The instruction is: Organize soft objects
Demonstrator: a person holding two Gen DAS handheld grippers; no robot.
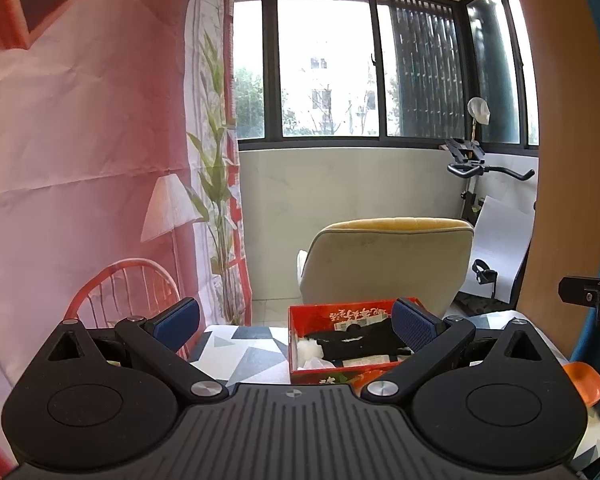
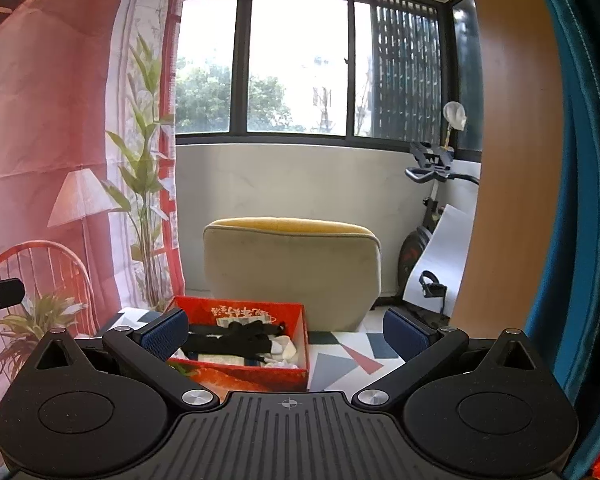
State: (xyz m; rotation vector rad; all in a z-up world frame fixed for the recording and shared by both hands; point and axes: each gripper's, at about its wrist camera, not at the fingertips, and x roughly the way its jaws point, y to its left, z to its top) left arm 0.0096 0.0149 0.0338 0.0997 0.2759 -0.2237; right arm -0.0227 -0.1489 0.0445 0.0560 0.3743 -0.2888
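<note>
The limp black fabric pieces (image 2: 236, 340), maybe socks or gloves, lie tangled with crumpled white soft bits (image 2: 286, 350) inside the open red cardboard box (image 2: 252, 378) on the geometric-patterned tablecloth (image 2: 352, 356). They look light, floppy and easy to pinch; a bunched fold at mid-length seems the best hold. The left gripper (image 1: 296, 320) and right gripper (image 2: 286, 332) both hover just short of the box, fingers spread wide, holding nothing. A cream armchair (image 2: 292, 268) stands behind.

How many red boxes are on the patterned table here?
1. The red box sits at the table's far side before the beige chair, holding black and white soft items. Others may be hidden.
</note>
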